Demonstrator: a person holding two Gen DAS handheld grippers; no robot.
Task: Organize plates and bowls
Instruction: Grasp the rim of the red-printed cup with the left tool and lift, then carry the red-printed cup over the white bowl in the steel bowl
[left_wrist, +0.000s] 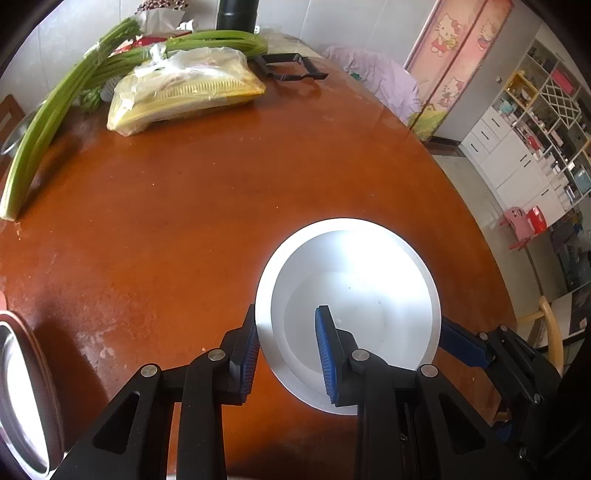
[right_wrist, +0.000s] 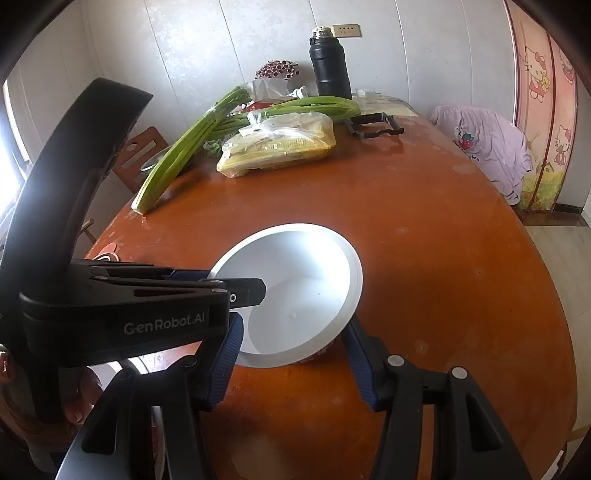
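A white bowl (left_wrist: 354, 280) sits on the round brown table (left_wrist: 177, 206). My left gripper (left_wrist: 290, 350) straddles the bowl's left rim, one blue finger (left_wrist: 327, 350) inside and one outside, with a gap still showing. In the right wrist view the same bowl (right_wrist: 295, 291) lies between the fingers of my right gripper (right_wrist: 295, 365), which stands open around its near side without touching. The left gripper's body (right_wrist: 147, 306) reaches in from the left there. A steel plate (left_wrist: 22, 398) lies at the table's left edge.
At the far side lie long celery stalks (right_wrist: 184, 147), a plastic bag of yellow noodles (right_wrist: 280, 147), a black frame (right_wrist: 373, 125) and a black flask (right_wrist: 330, 62). A chair draped with purple cloth (right_wrist: 487, 144) stands at the right. A wooden chair (right_wrist: 140, 155) stands left.
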